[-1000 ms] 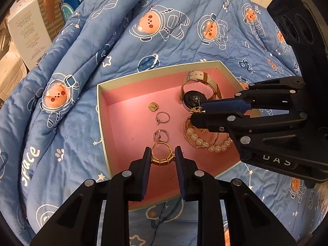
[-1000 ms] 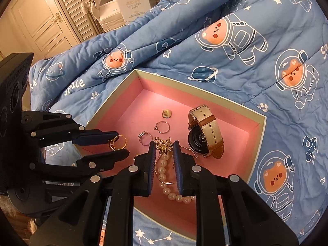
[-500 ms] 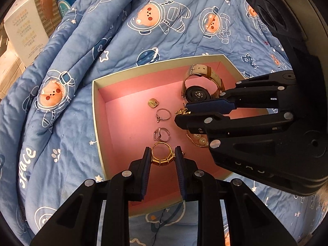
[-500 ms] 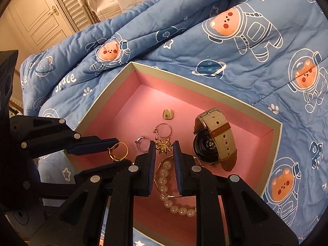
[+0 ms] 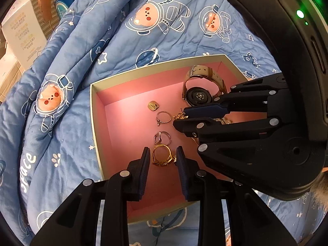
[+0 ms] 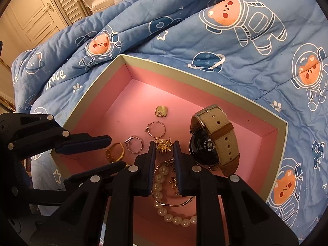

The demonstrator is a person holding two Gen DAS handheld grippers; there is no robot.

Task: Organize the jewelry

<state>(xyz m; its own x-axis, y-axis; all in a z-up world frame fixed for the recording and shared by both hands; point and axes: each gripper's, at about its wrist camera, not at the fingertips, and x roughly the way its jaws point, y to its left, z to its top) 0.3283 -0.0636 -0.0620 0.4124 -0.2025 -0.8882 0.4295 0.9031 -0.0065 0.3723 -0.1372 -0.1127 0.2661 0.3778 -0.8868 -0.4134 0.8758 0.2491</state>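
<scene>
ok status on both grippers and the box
Left gripper around gold ring. Right gripper around gold charm. Both over pink box. Nothing blocking.
</scene>
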